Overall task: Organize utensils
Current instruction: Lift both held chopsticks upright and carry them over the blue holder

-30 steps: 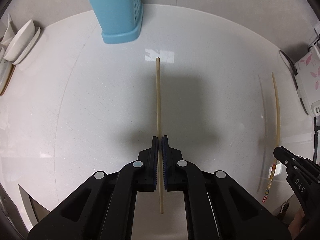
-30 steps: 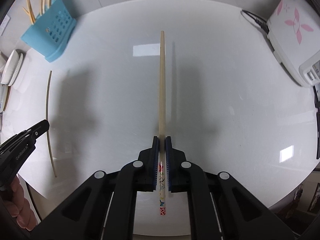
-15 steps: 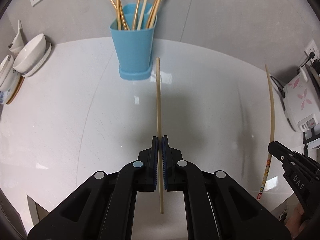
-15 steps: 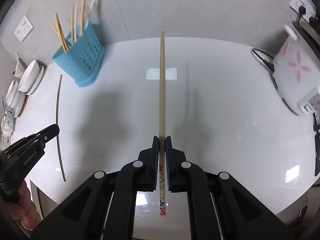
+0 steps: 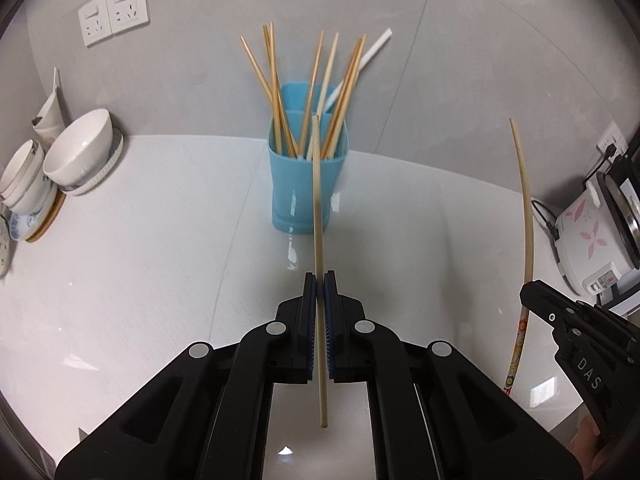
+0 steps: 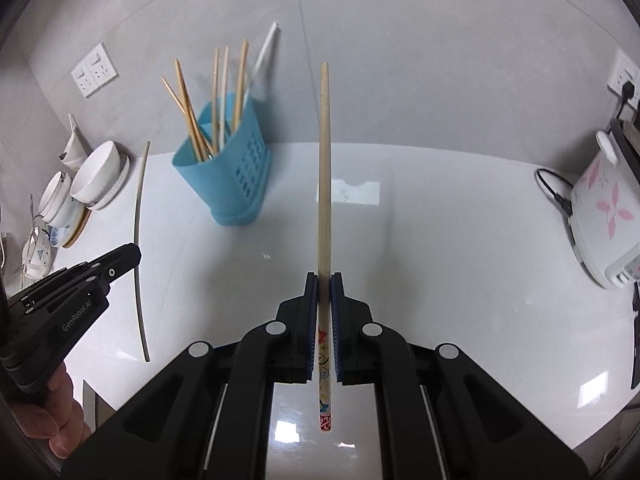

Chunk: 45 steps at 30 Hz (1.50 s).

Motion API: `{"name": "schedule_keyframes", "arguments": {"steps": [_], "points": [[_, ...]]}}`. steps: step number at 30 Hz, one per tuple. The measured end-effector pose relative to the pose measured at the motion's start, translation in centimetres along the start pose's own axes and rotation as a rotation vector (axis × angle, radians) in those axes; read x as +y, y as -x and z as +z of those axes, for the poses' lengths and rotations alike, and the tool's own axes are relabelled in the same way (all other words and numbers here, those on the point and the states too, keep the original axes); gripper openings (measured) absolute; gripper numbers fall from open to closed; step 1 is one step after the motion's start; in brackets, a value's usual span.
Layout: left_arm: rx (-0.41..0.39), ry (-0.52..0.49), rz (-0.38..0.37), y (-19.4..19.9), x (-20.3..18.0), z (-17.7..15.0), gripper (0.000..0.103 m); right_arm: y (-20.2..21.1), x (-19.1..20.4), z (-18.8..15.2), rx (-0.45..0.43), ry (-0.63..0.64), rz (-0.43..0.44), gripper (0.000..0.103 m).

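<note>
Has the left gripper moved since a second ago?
Yes. The left gripper has tilted up: the blue holder dropped from frame top to centre, and wall sockets appeared.

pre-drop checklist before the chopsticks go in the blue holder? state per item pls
1. Left claw shut on plain chopstick: ok.
2. Right claw shut on patterned chopstick: ok.
3. Blue holder upright on counter: ok.
4. Plain chopstick's tip above the holder opening: cannot tell; it only overlaps the rim in the left view.
5. Patterned chopstick lined up with holder: not ok; holder sits off to its left.
</note>
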<state>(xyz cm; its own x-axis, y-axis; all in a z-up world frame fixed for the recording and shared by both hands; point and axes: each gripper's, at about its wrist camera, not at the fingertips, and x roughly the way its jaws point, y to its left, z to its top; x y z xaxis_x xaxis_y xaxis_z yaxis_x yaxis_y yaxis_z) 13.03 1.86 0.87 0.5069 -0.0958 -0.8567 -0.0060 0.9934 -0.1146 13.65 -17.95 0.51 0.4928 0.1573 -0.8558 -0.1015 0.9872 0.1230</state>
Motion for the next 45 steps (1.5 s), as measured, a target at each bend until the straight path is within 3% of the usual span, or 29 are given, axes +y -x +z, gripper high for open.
{"name": "schedule_keyframes", "arguments": {"steps": [12, 31, 45], "points": [[-0.086, -0.002, -0.051, 1.0, 2.8, 3.9, 0.003, 0.8, 4.6, 3.3, -0.097, 0.016, 0.021, 0.006], [-0.335, -0.002, -0.186, 2.1, 5.3, 11.6, 0.003, -0.3, 7.7, 9.1, -0.248, 0.002, 0.031, 0.006], [-0.457, -0.048, -0.245, -3.4, 4.5, 14.5, 0.004, -3.3, 7.3, 11.5, -0.272, -0.022, 0.045, 0.006]]}}
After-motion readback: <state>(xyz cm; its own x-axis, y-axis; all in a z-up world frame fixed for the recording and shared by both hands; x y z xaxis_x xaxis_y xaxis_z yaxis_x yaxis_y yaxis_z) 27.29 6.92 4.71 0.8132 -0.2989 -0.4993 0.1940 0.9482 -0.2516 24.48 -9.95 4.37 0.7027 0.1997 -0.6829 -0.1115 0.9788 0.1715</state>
